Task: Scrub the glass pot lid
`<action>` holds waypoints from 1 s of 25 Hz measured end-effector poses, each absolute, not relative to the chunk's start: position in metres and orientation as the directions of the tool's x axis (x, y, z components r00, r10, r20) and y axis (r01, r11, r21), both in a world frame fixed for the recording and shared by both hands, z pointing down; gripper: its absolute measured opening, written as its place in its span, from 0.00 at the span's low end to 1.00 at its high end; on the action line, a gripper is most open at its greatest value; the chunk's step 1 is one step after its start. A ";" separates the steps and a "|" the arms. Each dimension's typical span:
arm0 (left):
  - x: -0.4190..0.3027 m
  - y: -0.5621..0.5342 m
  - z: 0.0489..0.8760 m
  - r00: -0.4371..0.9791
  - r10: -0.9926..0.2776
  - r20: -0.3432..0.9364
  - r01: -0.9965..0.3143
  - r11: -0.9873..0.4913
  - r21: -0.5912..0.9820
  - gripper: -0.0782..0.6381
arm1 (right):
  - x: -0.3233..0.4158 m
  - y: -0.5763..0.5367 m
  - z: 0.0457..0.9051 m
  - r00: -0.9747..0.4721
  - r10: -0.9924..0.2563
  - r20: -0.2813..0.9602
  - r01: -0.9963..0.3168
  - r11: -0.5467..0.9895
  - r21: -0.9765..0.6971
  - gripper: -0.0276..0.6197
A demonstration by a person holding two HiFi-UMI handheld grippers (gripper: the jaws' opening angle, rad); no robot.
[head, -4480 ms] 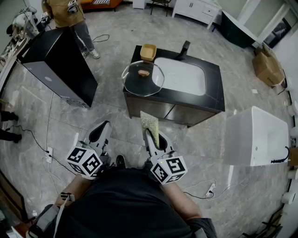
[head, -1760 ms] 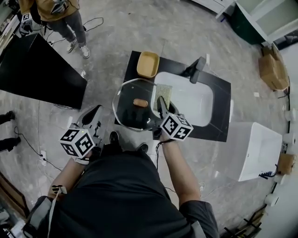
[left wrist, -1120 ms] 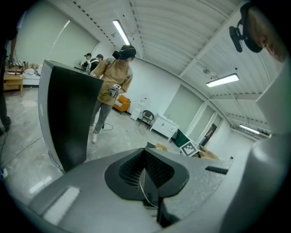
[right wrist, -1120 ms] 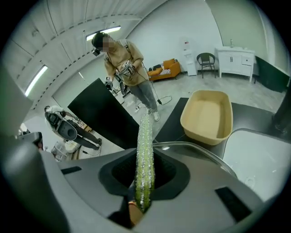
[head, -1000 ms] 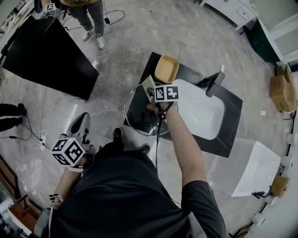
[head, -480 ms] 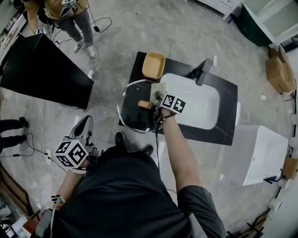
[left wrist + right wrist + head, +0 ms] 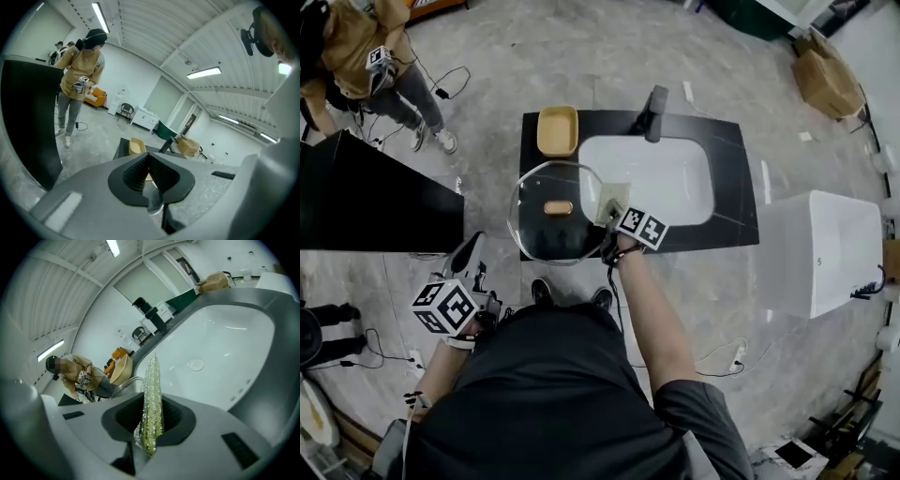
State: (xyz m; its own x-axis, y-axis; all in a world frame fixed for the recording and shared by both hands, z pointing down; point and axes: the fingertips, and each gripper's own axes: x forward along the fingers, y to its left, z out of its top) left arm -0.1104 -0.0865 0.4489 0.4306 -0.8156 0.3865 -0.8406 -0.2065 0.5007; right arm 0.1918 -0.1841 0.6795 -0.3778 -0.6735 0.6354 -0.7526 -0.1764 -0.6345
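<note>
Head view: glass pot lid [image 7: 546, 228] lies flat on the left part of the black counter [image 7: 733, 183], its rim overhanging the counter's left edge. Wooden knob [image 7: 558, 207] is at the lid's middle. White sink [image 7: 661, 173] is just right of the lid, faucet [image 7: 654, 99] on its far side, and a tan bowl [image 7: 558, 129] sits far of the lid. Right gripper [image 7: 615, 222] reaches over the counter's near edge and clamps a scrub pad [image 7: 609, 207]. The pad is at the lid's right rim, between the knob and the sink; contact is not clear. Left gripper [image 7: 471, 251] hangs low, near-left of the counter, well apart from the lid. Black cabinet [image 7: 366, 202] stands left, a white tub [image 7: 820, 248] right, and a person in a tan top [image 7: 352, 52] far-left.

Left gripper view: left gripper [image 7: 149, 157] has its jaws pressed together with nothing between them. Beyond are the tan bowl [image 7: 137, 146], the black cabinet [image 7: 23, 122] and the person in the tan top [image 7: 82, 79].

Right gripper view: right gripper [image 7: 151, 411] has its jaws closed tight on the scrub pad [image 7: 152, 380], which stands upright on edge, silvery-green. The white sink [image 7: 220, 343] fills the right. The lid's rim [image 7: 123, 385] and the tan bowl [image 7: 121, 369] show left of the pad, with the person [image 7: 77, 373] further left.
</note>
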 end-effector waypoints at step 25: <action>-0.143 -0.030 0.468 0.317 -0.840 0.441 -0.844 -0.037 0.535 0.11 | 0.091 -0.150 0.662 -0.619 -0.627 0.474 -0.618 0.015 -0.786 0.13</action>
State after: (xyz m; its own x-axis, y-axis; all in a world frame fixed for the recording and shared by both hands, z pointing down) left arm -0.1428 -0.0296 0.4678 0.3167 -0.8397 0.4411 -0.8439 -0.0372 0.5352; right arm 0.0913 -0.1502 0.6623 -0.6186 -0.6266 0.4740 -0.6178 0.0152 -0.7862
